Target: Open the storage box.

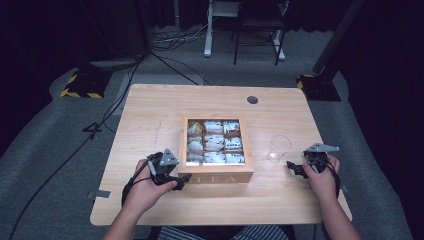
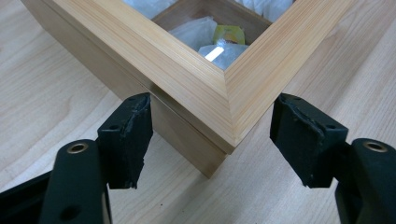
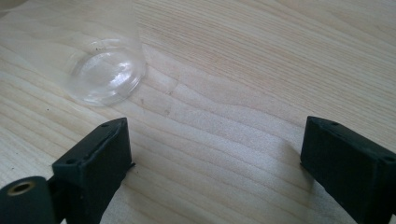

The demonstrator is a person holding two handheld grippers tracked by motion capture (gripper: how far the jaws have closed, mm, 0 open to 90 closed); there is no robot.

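Wooden tea box (image 1: 216, 176) sits mid-table (image 1: 150, 115), its nine cells full of tea bags (image 1: 214, 142). Empty clear cup (image 1: 278, 148) stands right of it. My left tongs (image 2: 211, 135) straddle the box's near-left corner, not touching. My right tongs (image 3: 212, 158) gape wide over bare wood.

The front face of the wooden box (image 1: 216, 178) carries the lettering "TEA" in capitals. No other text is legible.
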